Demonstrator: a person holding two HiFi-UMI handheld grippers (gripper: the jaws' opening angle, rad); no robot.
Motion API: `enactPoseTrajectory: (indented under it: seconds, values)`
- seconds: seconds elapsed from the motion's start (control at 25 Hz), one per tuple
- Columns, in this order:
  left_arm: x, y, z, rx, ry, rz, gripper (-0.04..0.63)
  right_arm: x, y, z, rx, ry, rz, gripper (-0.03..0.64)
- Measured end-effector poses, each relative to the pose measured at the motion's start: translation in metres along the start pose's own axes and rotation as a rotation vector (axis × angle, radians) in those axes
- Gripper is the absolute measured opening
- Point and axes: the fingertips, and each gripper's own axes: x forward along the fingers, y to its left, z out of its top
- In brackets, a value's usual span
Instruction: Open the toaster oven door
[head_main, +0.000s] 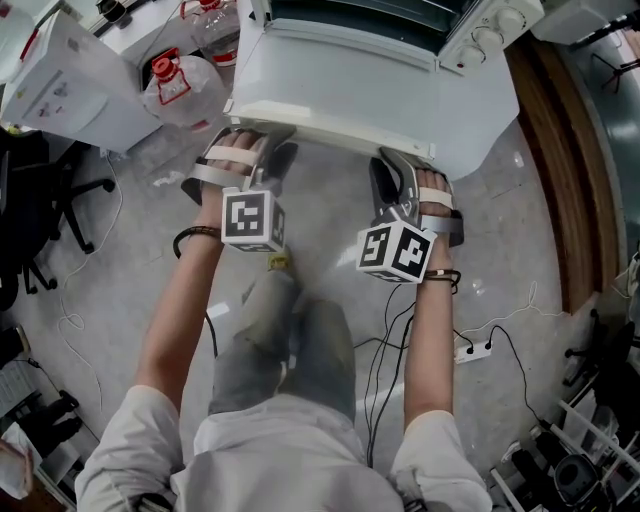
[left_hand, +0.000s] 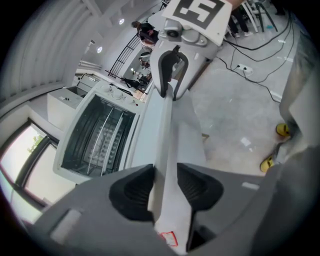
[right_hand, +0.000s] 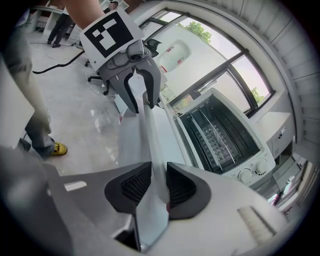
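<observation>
The white toaster oven (head_main: 470, 40) stands with its door (head_main: 370, 90) swung down flat toward me, and the wire rack (left_hand: 97, 135) inside shows. Both grippers sit on the door handle (head_main: 330, 135), the long bar along the door's front edge. My left gripper (head_main: 255, 150) (left_hand: 165, 182) is at the bar's left end. The handle (left_hand: 165, 130) runs between its jaws, and a thin gap shows at one pad. My right gripper (head_main: 400, 165) (right_hand: 159, 182) is at the right end, with both pads pressed on the handle (right_hand: 150, 130). Each gripper view shows the other gripper at the bar's far end.
Large water bottles (head_main: 180, 80) and a white box (head_main: 70, 75) stand on the floor to the left. An office chair (head_main: 40, 210) is further left. Cables and a power strip (head_main: 470, 350) lie at the right. A wooden edge (head_main: 560, 150) runs beside the oven. My legs are below the door.
</observation>
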Motion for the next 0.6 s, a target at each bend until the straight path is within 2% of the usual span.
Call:
enactPoseTrajectory:
  seconds: [0.6]
  values:
    - [0.015, -0.016, -0.005, 0.017, -0.010, 0.043, 0.158, 0.012, 0.013, -0.008, 0.031, -0.016, -0.052, 0.081]
